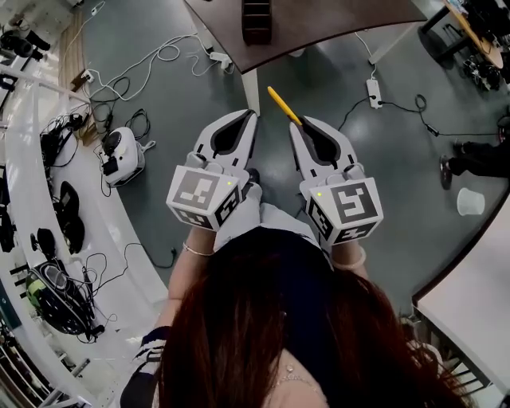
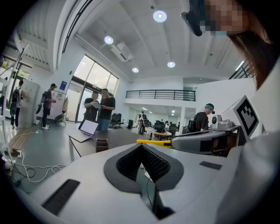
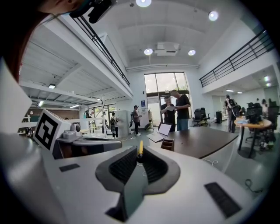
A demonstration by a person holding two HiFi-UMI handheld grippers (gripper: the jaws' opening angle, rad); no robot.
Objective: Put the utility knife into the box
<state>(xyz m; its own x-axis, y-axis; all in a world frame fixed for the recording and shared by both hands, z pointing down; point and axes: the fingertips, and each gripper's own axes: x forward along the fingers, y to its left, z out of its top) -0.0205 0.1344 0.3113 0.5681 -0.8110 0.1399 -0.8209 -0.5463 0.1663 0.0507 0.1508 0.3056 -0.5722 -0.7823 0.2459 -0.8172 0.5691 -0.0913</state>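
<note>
The yellow utility knife point(image 1: 283, 105) sticks out forward from the tips of my right gripper point(image 1: 296, 123), which is shut on it. In the right gripper view the knife point(image 3: 140, 148) stands thin and upright between the dark pads. My left gripper point(image 1: 253, 115) is beside it, shut with nothing in it. From the left gripper view the knife point(image 2: 153, 142) shows side-on, poking out of the right gripper point(image 2: 201, 141). The small dark box point(image 1: 256, 20) stands on the brown table point(image 1: 319, 28) ahead, also seen as the box point(image 3: 167, 144) and the box point(image 2: 101, 144). Both grippers hang over the floor, short of the table.
An open laptop point(image 3: 162, 130) lies on the brown table behind the box. Cables and a power strip point(image 1: 373, 92) lie on the grey floor. A curved white bench point(image 1: 48, 239) with gear runs along the left. A white cup point(image 1: 470, 201) stands at right. Two people point(image 3: 175, 109) stand beyond the table.
</note>
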